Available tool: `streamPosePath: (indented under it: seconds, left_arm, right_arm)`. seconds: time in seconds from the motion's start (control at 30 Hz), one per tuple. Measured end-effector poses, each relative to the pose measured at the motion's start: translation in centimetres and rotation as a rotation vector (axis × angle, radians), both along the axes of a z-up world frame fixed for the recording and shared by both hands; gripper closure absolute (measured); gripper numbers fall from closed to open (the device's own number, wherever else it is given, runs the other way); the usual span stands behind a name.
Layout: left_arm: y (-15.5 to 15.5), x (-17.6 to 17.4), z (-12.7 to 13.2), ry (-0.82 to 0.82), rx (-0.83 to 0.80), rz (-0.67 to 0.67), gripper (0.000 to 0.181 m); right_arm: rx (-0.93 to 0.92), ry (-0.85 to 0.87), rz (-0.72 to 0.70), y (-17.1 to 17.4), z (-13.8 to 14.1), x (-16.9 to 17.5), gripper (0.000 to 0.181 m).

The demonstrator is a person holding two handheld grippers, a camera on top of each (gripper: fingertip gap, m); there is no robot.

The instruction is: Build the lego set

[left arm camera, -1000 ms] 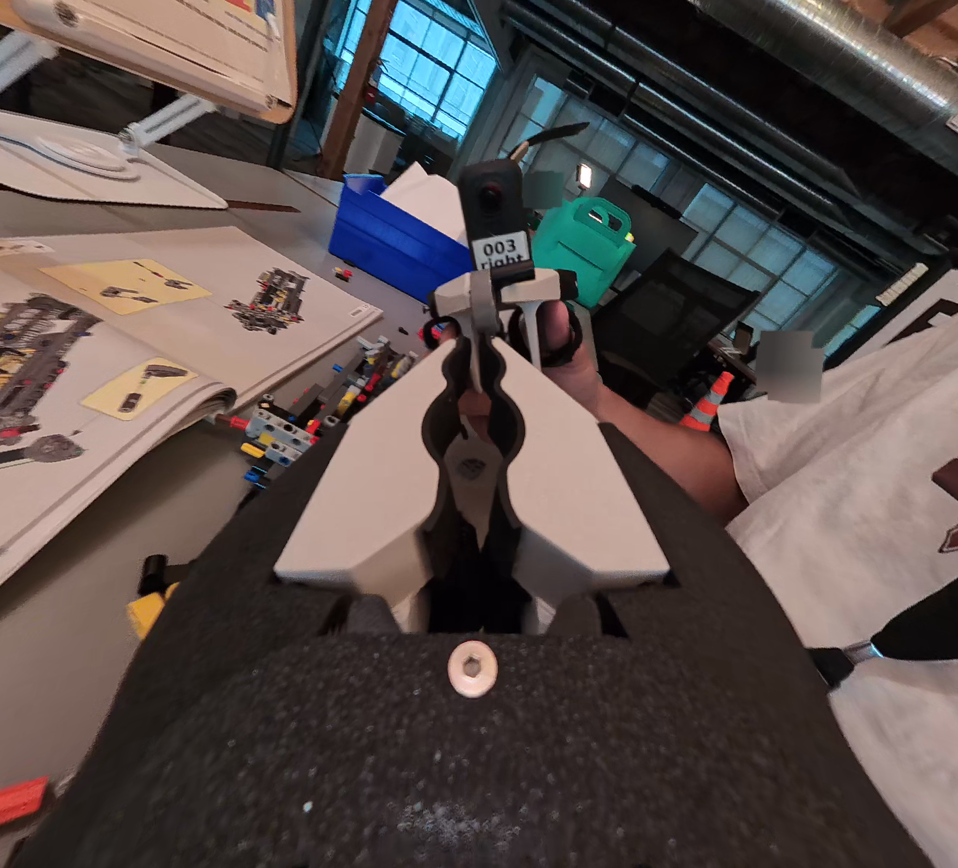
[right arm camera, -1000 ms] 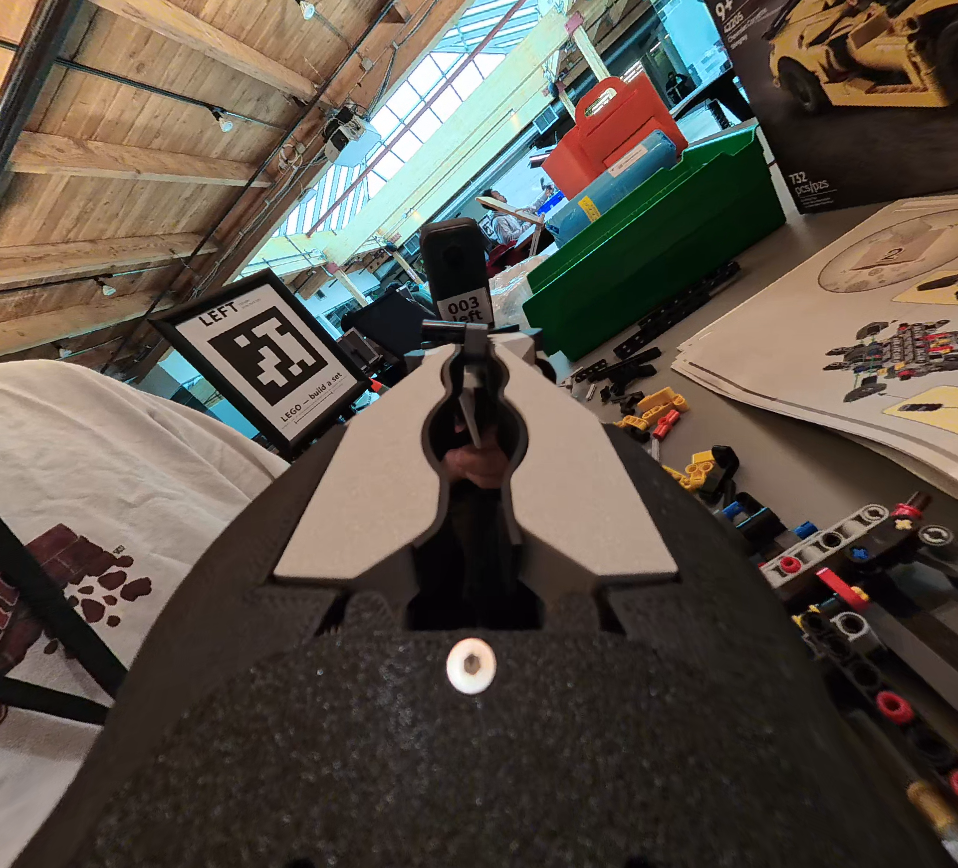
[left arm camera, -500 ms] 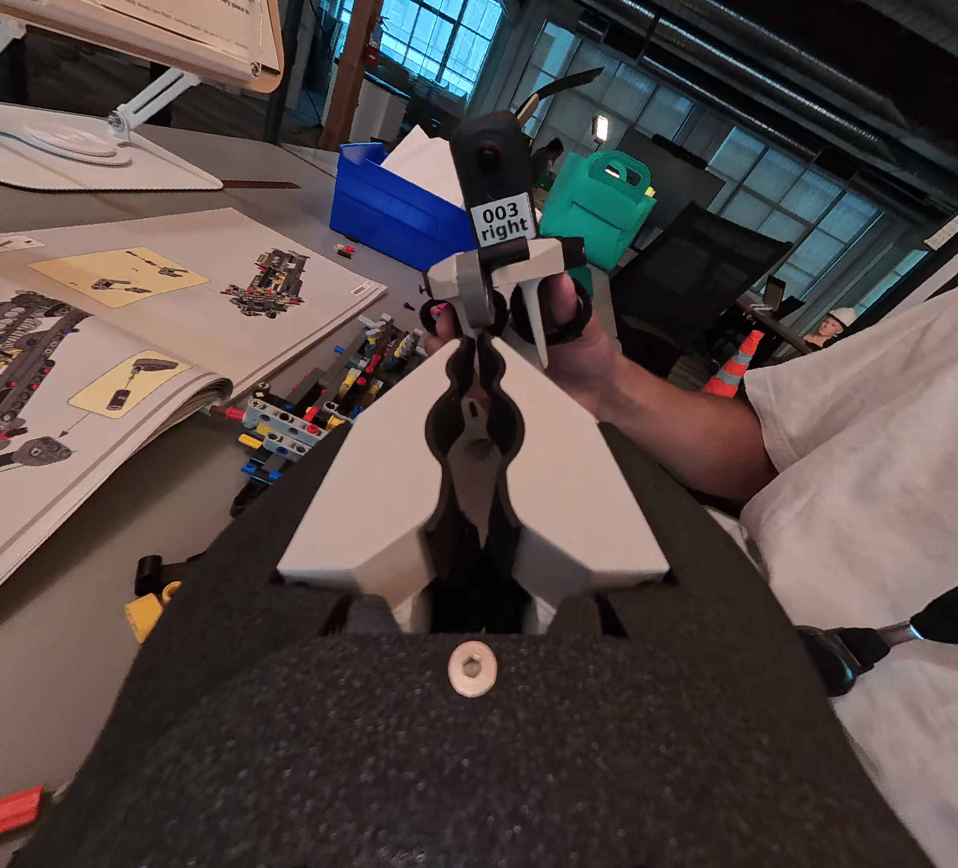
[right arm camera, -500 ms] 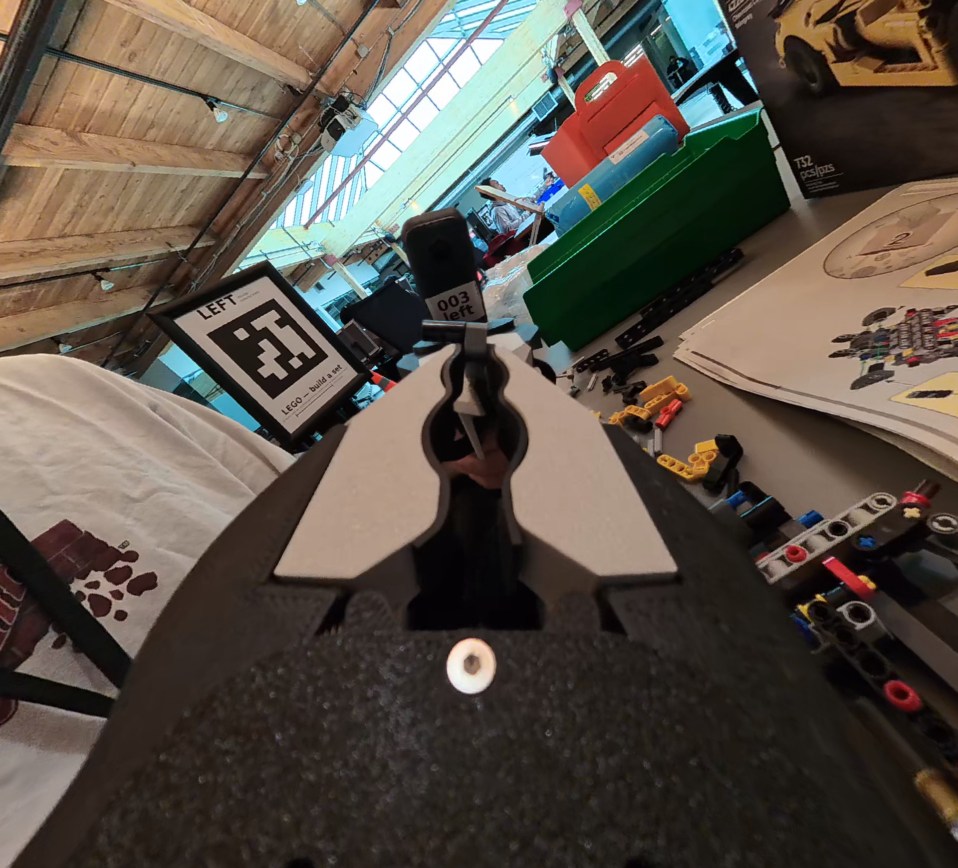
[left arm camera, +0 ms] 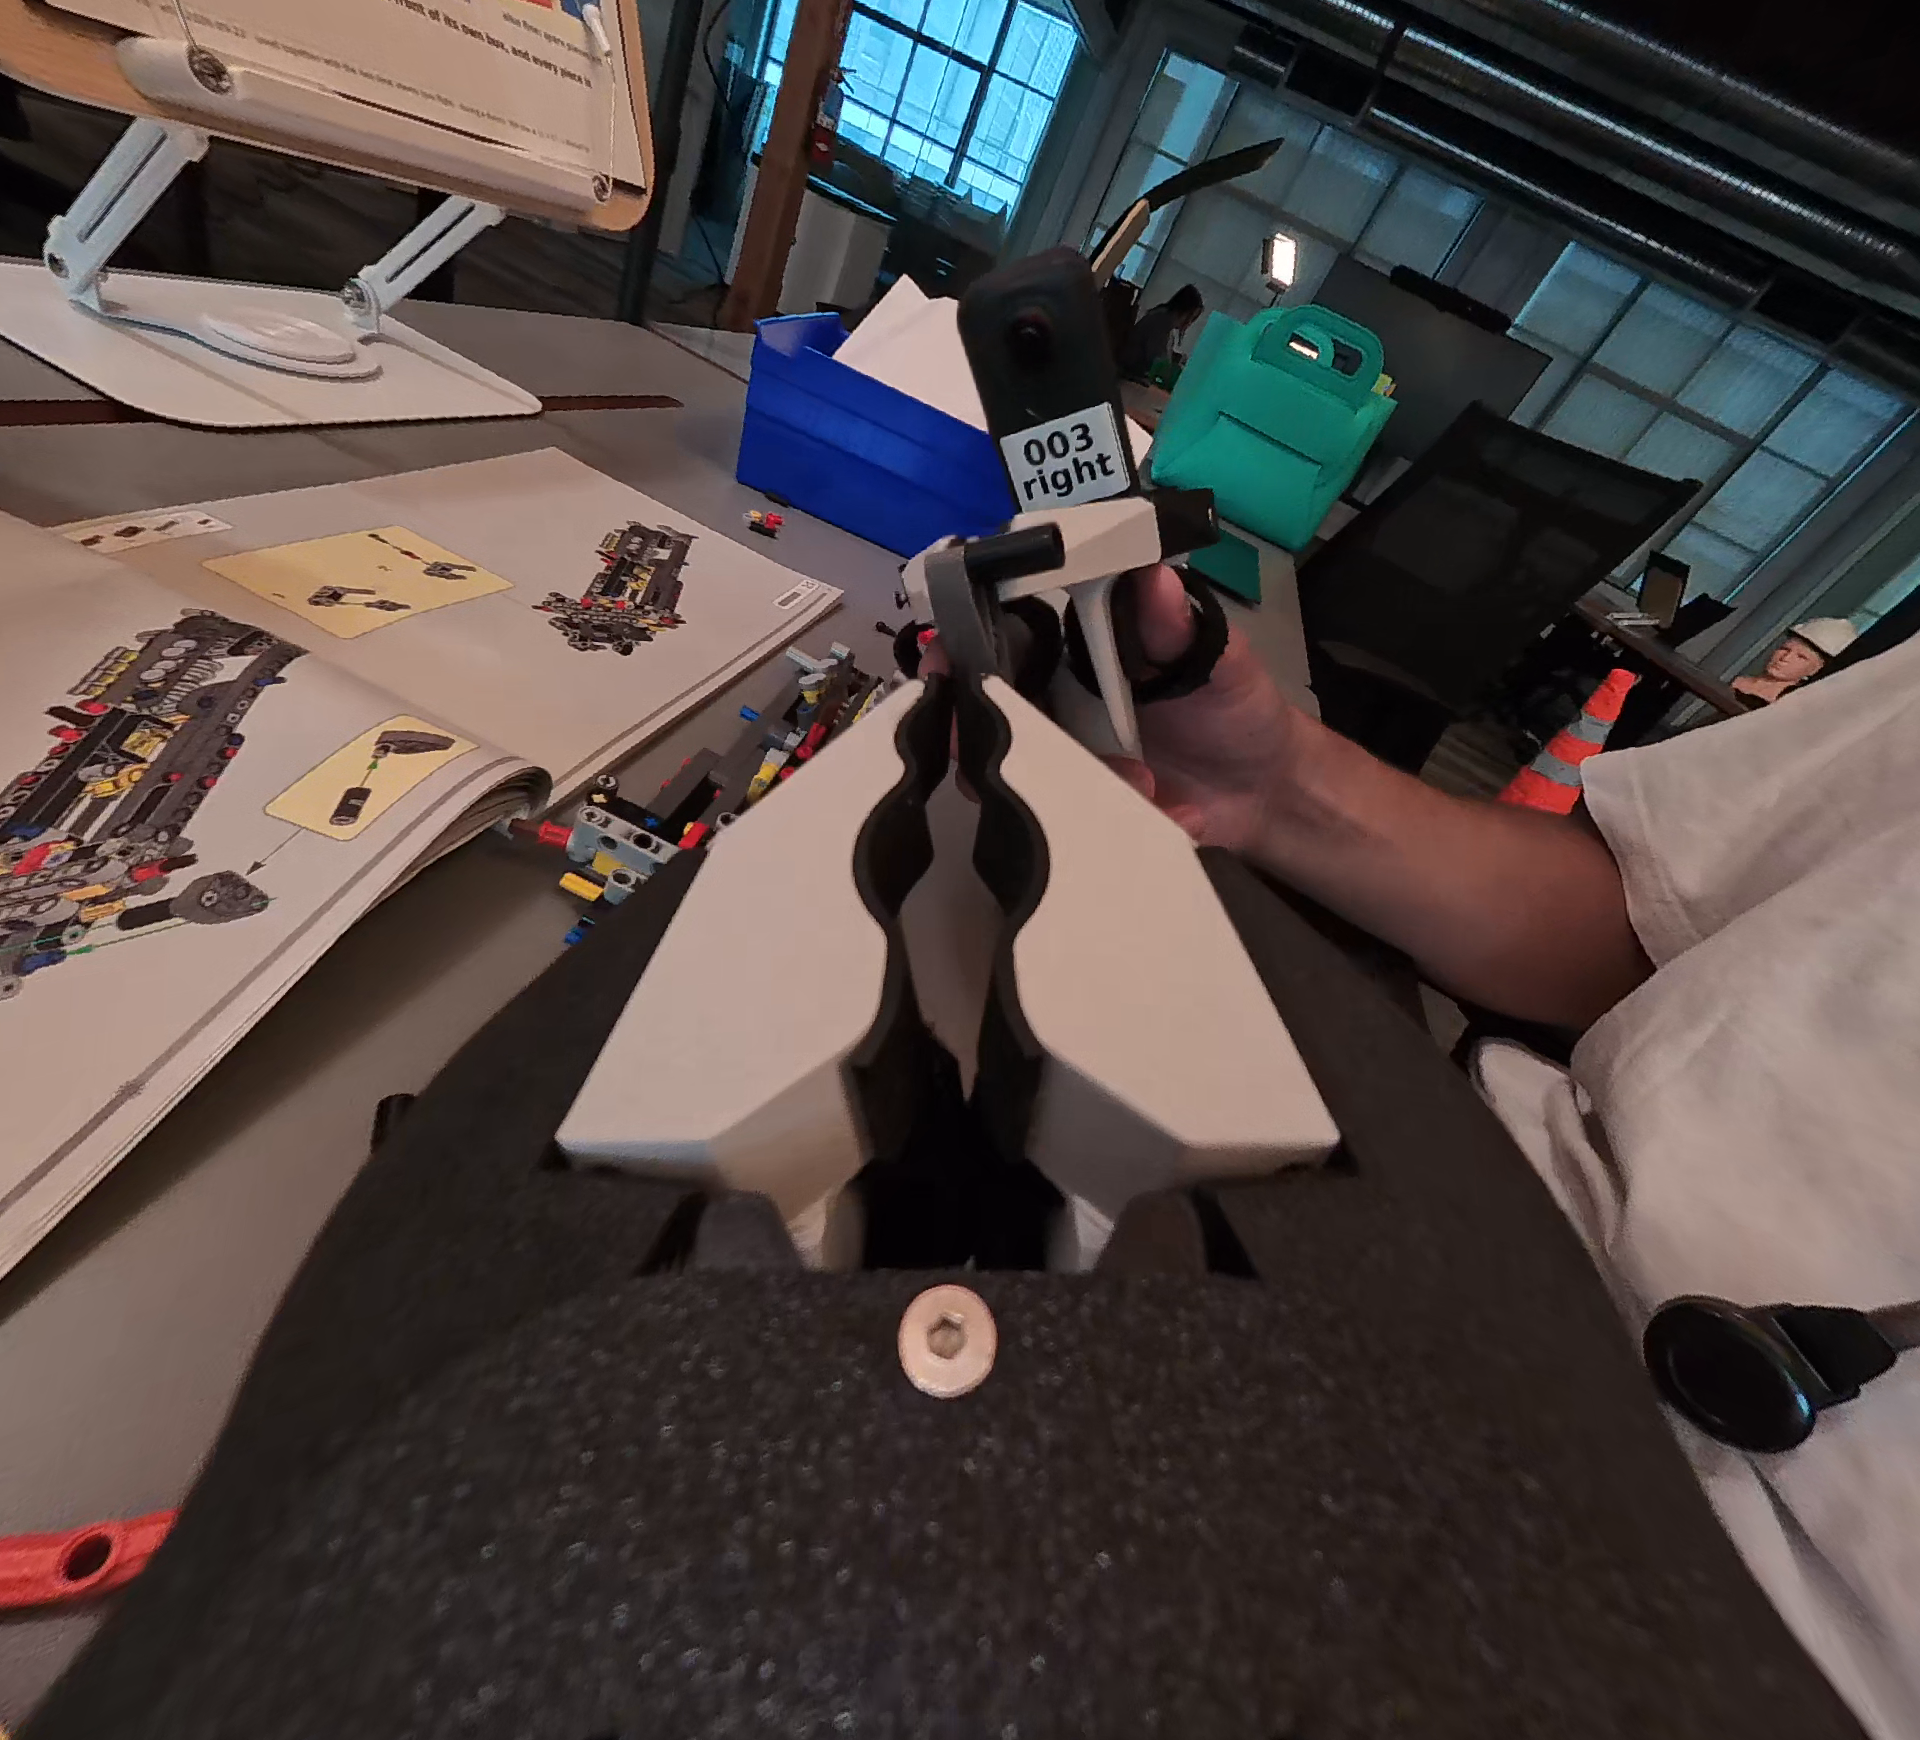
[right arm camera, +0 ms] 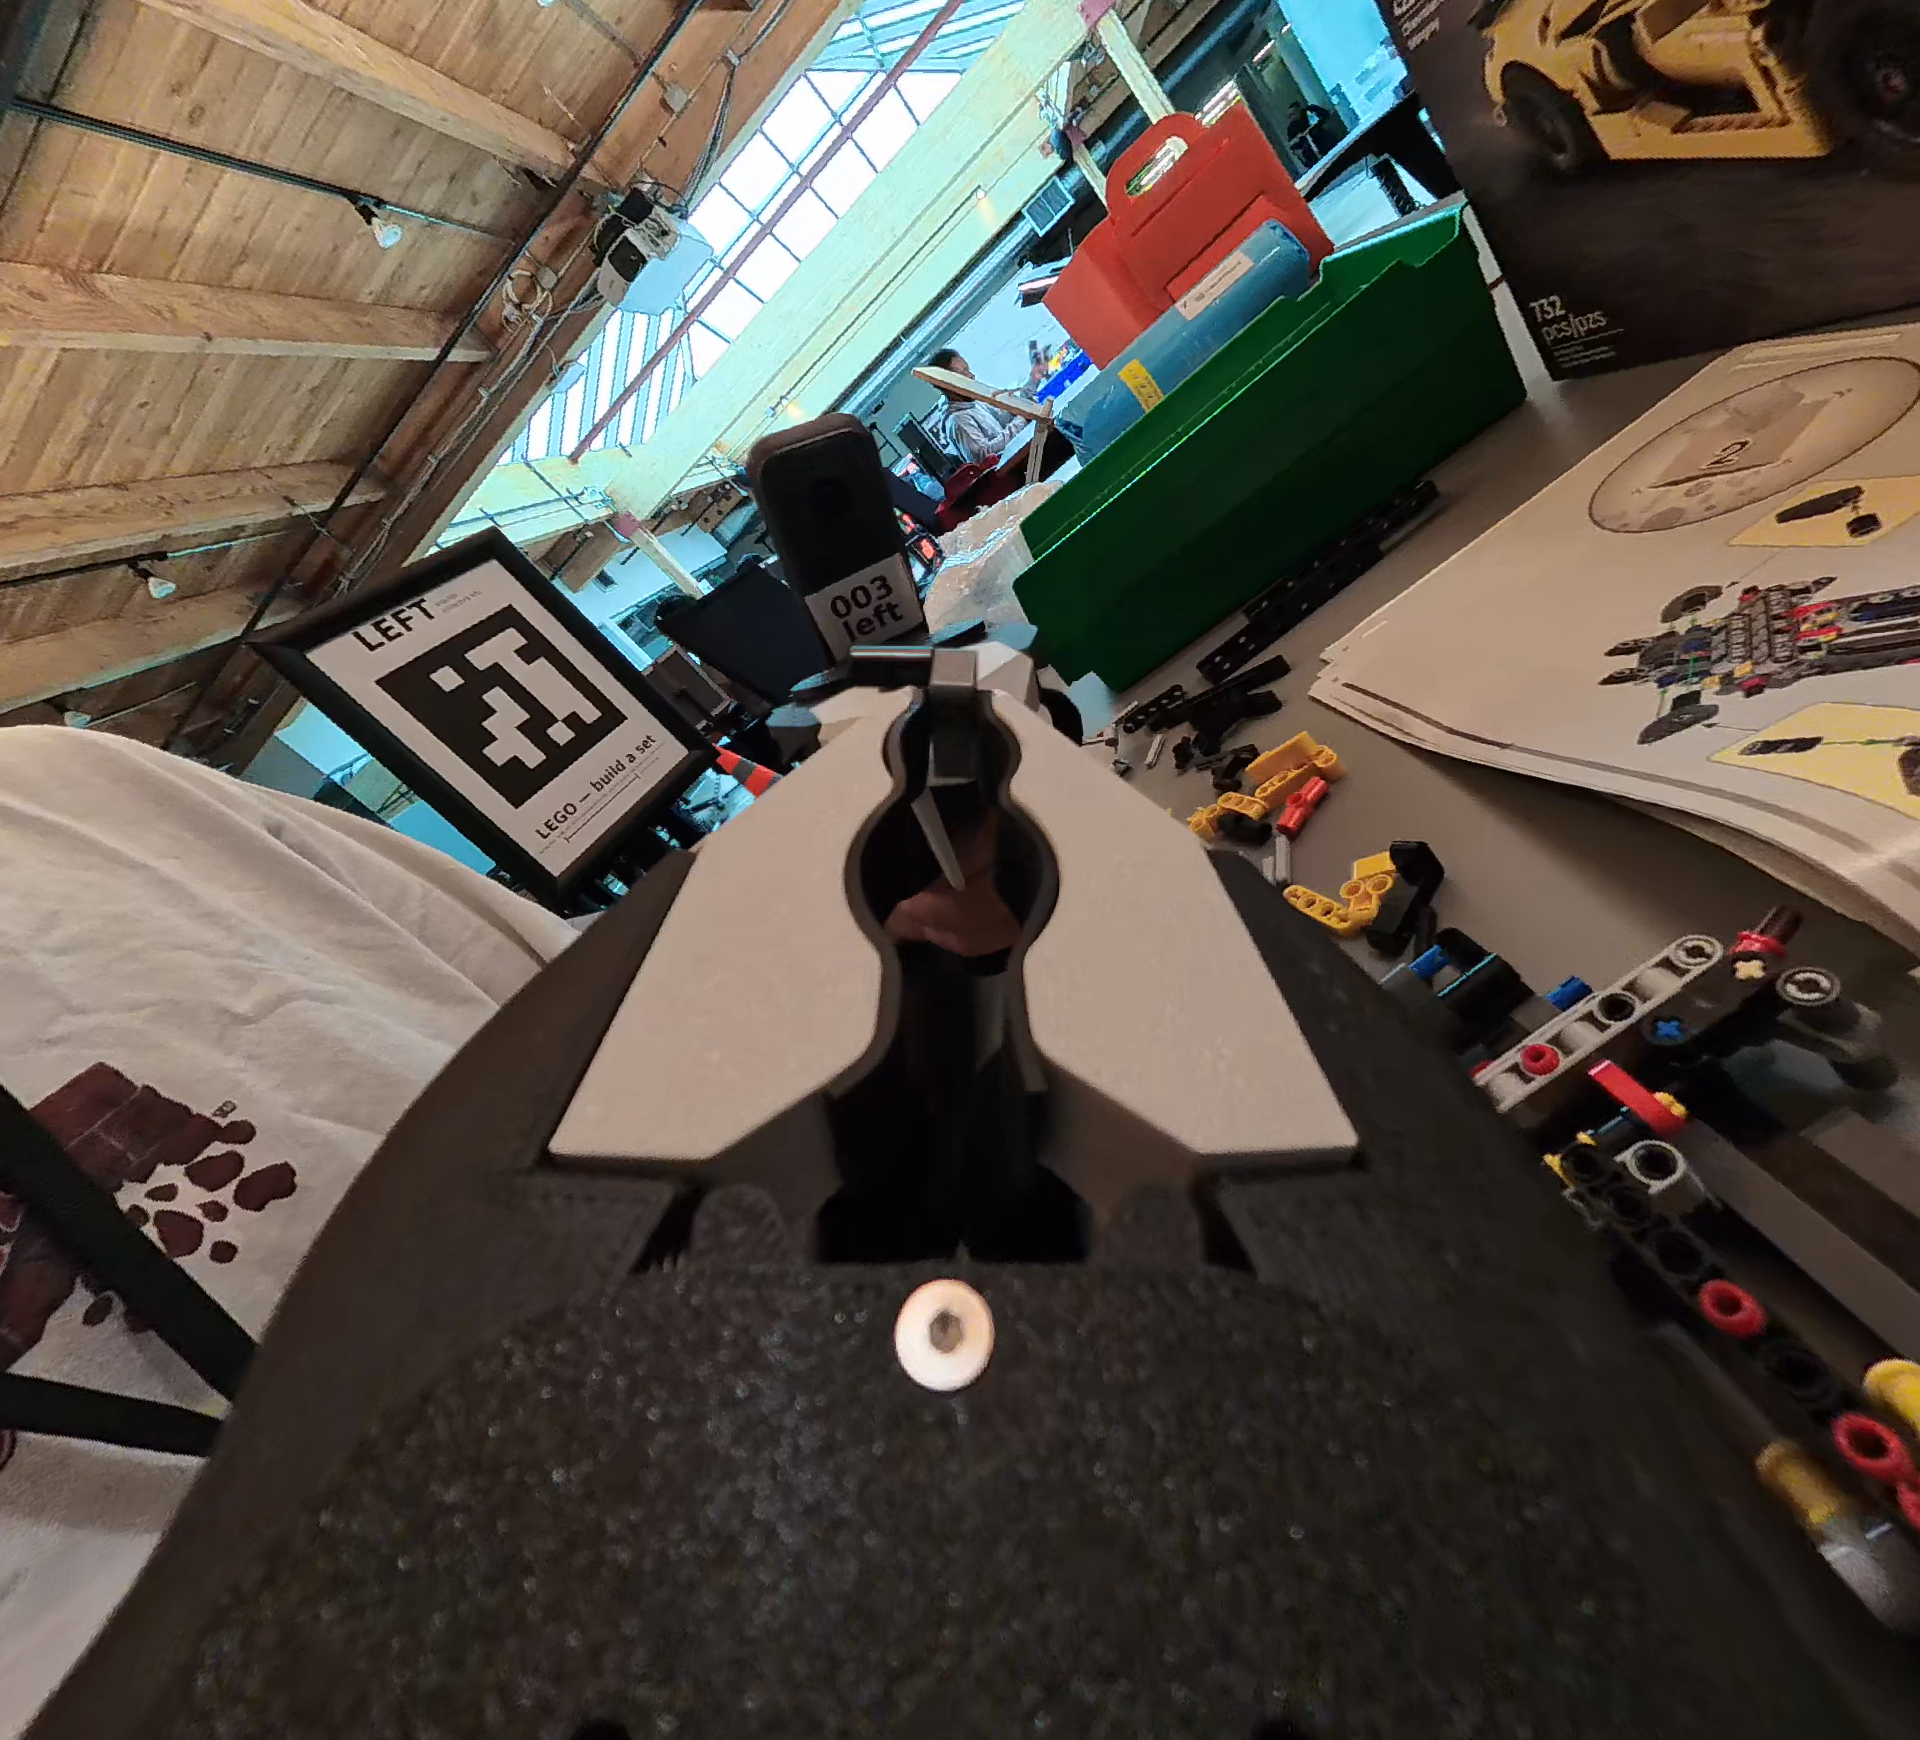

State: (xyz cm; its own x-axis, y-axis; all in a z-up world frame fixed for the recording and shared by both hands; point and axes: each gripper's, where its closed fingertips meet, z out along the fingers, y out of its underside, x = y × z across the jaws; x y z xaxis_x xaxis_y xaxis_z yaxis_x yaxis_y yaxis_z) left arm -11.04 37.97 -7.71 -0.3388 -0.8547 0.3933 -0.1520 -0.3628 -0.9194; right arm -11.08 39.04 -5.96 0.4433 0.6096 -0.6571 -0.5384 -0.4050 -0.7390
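instruction booklet [left arm camera: 312,651] on table [left arm camera: 156,1327], loose pieces [left arm camera: 665,817] beside it, bin [left arm camera: 852,454] behind

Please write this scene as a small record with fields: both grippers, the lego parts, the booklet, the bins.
left gripper: shut, raised above the table, facing the right one
right gripper: shut, nothing visible between fingers
lego assembly: partly built, lying on the table
loose pieces: scattered near green bin
instruction booklet: open
green bin: behind the pieces
blue bin: beyond booklet

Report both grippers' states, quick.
Left gripper: shut, nothing visible between its fingers.
Right gripper: shut, nothing visible between its fingers.
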Motion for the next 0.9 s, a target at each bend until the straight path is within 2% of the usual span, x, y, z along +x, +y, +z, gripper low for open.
streamPosePath:
  seconds: [0.17, 0.33, 0.5, 0.63, 0.7, 0.8, 0.9]
  left_arm:
    - [0.0, 0.1, -0.3, 0.012, 0.016, 0.004, 0.181]
    - [1.8, -0.4, 0.3, -0.008, -0.051, 0.041, 0.176]
    - [-0.2, -0.9, 0.4, 0.018, -0.184, -0.13, 0.153]
    - [0.1, -0.7, -0.3, 0.052, -0.149, -0.102, 0.153]
    - [0.8, -0.4, -1.0, 0.085, -0.125, -0.054, 0.155]
    - [2.3, 0.1, -3.3, 0.197, 0.007, 0.063, 0.157]
    - [1.9, -0.1, -5.4, 0.299, 0.177, 0.063, 0.157]
  right_arm:
    - [-0.01, 0.004, 0.006, 0.0, -0.1, 0.0, 0.175]
    - [0.006, -0.07, -0.03, 0.2, -0.6, 0.6, 0.175]
    - [0.097, -0.319, -0.096, 0.1, -1.5, 0.8, 0.175]
    - [0.181, -0.696, -0.326, 1.2, -3.2, 3.9, 0.175]
    - [0.194, -0.835, -0.371, 1.3, -3.9, 4.7, 0.175]
    - [0.18, -0.973, -0.325, 1.2, -5.6, 4.7, 0.175]
    - [0.146, -1.035, -0.237, 1.4, -6.7, 4.6, 0.175]
